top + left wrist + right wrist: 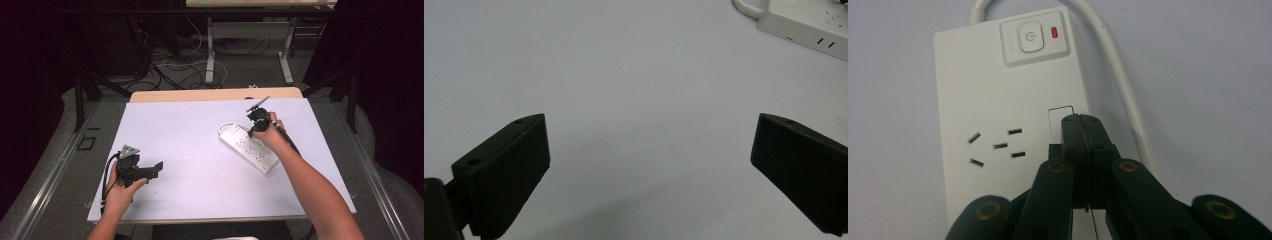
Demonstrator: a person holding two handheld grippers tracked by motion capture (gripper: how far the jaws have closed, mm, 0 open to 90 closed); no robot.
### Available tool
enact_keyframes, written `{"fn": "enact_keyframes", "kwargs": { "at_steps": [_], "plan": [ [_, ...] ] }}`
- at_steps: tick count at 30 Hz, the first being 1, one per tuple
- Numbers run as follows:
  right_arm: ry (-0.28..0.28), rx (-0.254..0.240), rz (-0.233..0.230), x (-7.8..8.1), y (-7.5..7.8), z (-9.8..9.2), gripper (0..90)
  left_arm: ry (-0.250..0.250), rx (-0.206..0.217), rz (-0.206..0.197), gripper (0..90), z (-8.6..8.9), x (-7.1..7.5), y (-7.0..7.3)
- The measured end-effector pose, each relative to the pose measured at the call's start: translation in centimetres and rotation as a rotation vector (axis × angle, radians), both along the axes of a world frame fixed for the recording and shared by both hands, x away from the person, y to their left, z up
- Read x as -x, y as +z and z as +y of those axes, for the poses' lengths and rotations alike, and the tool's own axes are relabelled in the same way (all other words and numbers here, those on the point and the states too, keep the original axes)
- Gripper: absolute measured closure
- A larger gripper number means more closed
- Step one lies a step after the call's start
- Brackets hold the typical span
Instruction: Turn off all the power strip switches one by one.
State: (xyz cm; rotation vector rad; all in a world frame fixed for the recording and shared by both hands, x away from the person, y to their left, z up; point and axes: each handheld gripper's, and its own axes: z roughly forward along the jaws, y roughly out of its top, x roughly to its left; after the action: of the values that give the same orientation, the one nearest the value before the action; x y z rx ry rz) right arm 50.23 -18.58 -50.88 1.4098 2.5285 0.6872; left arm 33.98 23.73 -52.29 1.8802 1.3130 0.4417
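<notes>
A white power strip (248,149) lies at an angle on the right half of the white tabletop (190,130). In the right gripper view its end carries a power button (1030,37) with a red indicator (1053,33) beside it, and a socket (995,146) lower down. My right gripper (1082,122) is shut with nothing between its jaws, and its tips point down at the strip (993,85) just below the button. From above, the right gripper (252,131) hovers over the strip's far end. My left gripper (651,125) stands wide open above bare table, at the left (150,172).
The strip's white cable (1120,80) loops out from its button end. The left gripper view catches a corner of the strip (804,30) far off at the upper right. Beyond the table's wooden far edge (215,94) lie floor cables and a desk frame (210,60).
</notes>
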Motion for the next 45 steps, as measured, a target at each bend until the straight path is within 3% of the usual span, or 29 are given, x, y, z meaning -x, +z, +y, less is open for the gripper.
{"fn": "enact_keyframes", "kwargs": {
  "at_steps": [4, 6, 12, 14, 16, 30, 31, 33, 34, 35, 36, 37, 39, 43, 45],
  "plan": [
    [0.006, -0.018, -0.023, -0.02, -0.22, 0.0, 90.0, -0.004, -0.006, 0.001, 2.2, 0.02, 0.01, 0.01],
    [-0.012, -0.003, 0.017, 0.1, 0.06, 0.08, 90.0, -0.004, -0.006, -0.001, 2.2, 0.03, 0.02, 0.02],
    [-0.002, -0.002, 0.01, 0.07, -0.28, -0.03, 90.0, -0.002, -0.008, 0.0, 2.2, 0.06, 0.04, 0.06],
    [-0.005, 0.01, 0.029, 0.11, -0.12, -0.09, 90.0, -0.004, -0.007, 0.002, 2.2, 0.07, 0.05, 0.09],
    [-0.008, -0.015, 0.013, 0.14, -0.32, -0.14, 90.0, -0.002, -0.007, 0.0, 2.2, 0.06, 0.05, 0.08],
    [-0.008, -0.009, 0.013, 0.28, -0.23, -0.11, 90.0, -0.004, -0.006, 0.003, 2.2, 0.06, 0.03, 0.07],
    [-0.004, -0.012, -0.005, 0.26, -0.37, -0.19, 90.0, -0.003, -0.006, 0.002, 2.2, 0.06, 0.03, 0.06],
    [0.0, 0.005, 0.017, 0.32, -0.18, -0.22, 90.0, -0.003, -0.007, 0.003, 2.2, 0.08, 0.02, 0.06],
    [-0.008, -0.049, -0.025, 0.36, -0.61, -0.17, 90.0, -0.005, -0.008, 0.007, 2.2, 0.1, 0.02, 0.08],
    [0.013, -0.032, -0.019, 0.34, -0.44, -0.29, 90.0, -0.004, -0.007, 0.006, 2.2, 0.09, 0.02, 0.08],
    [0.004, 0.019, 0.023, 0.4, 0.03, -0.27, 90.0, -0.004, -0.007, 0.006, 2.2, 0.09, 0.02, 0.08],
    [-0.007, -0.013, 0.011, 0.48, -0.08, -0.16, 90.0, -0.003, -0.008, 0.004, 2.2, 0.06, 0.02, 0.07],
    [0.003, -0.025, -0.015, 0.49, -0.14, -0.22, 90.0, -0.003, -0.005, 0.004, 2.2, 0.05, 0.03, 0.07],
    [0.006, -0.012, 0.006, 0.74, 0.33, -0.31, 90.0, 0.002, 0.0, -0.003, 2.2, -0.01, 0.02, 0.01],
    [-0.002, -0.031, -0.005, 0.84, 0.32, -0.33, 90.0, 0.002, 0.001, -0.003, 2.2, -0.03, 0.02, 0.01]
  ]
}}
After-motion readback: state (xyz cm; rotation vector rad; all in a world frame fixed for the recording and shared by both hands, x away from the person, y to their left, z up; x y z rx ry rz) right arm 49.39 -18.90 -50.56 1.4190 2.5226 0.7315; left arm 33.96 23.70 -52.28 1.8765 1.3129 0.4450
